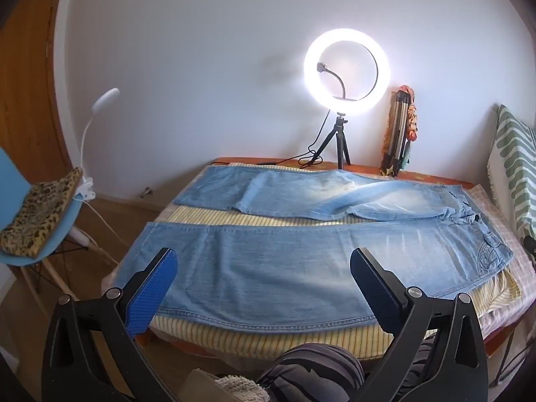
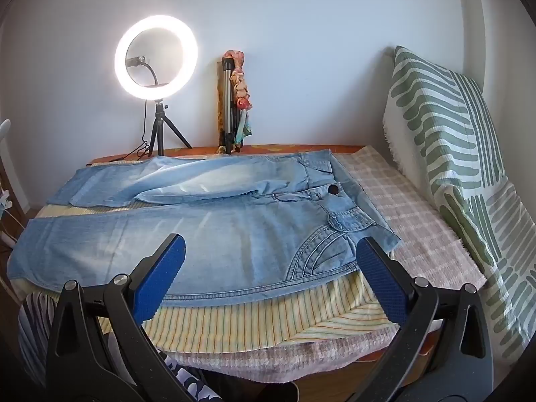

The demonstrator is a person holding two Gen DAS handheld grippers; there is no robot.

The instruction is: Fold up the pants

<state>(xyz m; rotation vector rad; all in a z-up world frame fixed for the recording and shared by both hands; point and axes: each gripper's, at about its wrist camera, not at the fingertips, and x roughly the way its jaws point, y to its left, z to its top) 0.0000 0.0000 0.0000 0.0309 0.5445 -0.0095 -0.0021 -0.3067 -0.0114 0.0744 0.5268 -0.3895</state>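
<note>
Two legs of jeans point(image 1: 268, 268) spread flat, ring light point(image 1: 346, 70) behind — left gripper point(image 1: 263, 261), right gripper point(image 2: 271, 248) both agape, empty.

Your ring light point(image 1: 346, 71) blazes at twelve o'clock, blown out to pure white and washing a glare patch across the pants point(image 1: 321, 187) below it. A soft shadow smudges the wall point(image 1: 201, 50) at its nine o'clock. Both views bend hard and go black at the corners; focus stays crisp.
</note>
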